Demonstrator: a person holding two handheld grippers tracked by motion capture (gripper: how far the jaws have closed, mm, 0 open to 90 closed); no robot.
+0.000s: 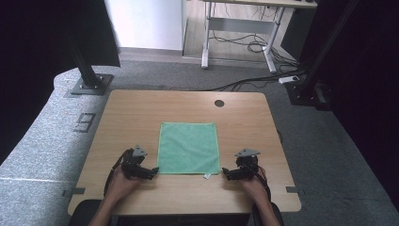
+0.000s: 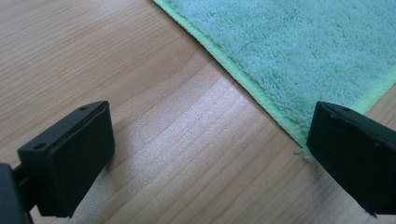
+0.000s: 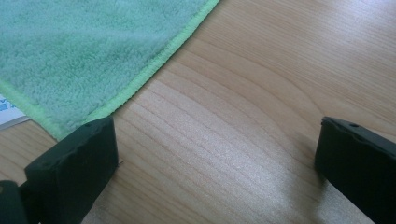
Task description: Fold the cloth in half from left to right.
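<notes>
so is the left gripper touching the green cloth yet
Cannot tell. In the left gripper view, one jaw of the open left gripper overlaps the green cloth's corner, hiding any contact or gap.

**Green cloth on pale wood**

My cloth [image 1: 189, 148] is mint green with a brighter lime hem, its pile finely nubbed. At its 5 o'clock corner sits a white tag [image 1: 206, 176] with blue print. The table [image 1: 136, 113] is light wood with straight grain. My left gripper [image 1: 149, 172] and right gripper [image 1: 229, 174] are black.

Soft even light, dark corners, faint sheen on wood
</notes>
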